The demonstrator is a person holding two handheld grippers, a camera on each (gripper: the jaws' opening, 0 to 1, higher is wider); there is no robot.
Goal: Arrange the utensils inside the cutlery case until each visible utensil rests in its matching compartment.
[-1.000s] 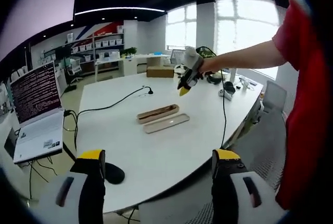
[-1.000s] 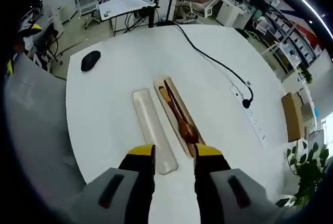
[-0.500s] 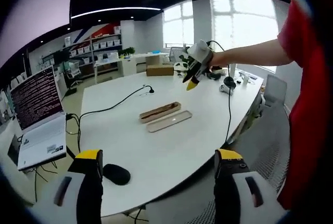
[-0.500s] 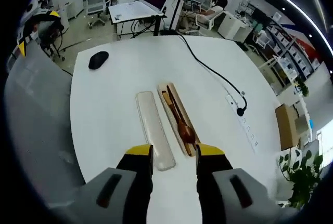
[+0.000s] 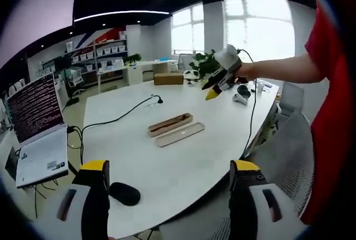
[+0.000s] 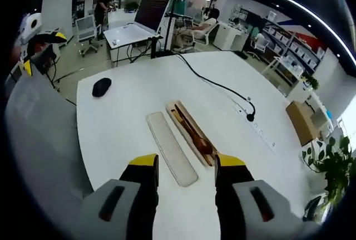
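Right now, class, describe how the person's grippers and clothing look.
Each gripper, left and right, has two grey jaws with yellow tips above black pads. In the left gripper view, the right gripper trails a black cable, and the person wears a red short sleeve.

An open-plan office: white meeting table [image 6: 128,106], laptop [image 5: 36,140], desks, storage shelves [image 5: 94,62]

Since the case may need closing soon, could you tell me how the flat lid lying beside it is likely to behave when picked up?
The lid looks thin, long and flat, so probably light and stiff. It lies flush on the smooth white table, so tongs may struggle to get under its edge, and it might slide when pushed. Its rounded ends and pale, smooth-looking surface suggest it could be slippery.
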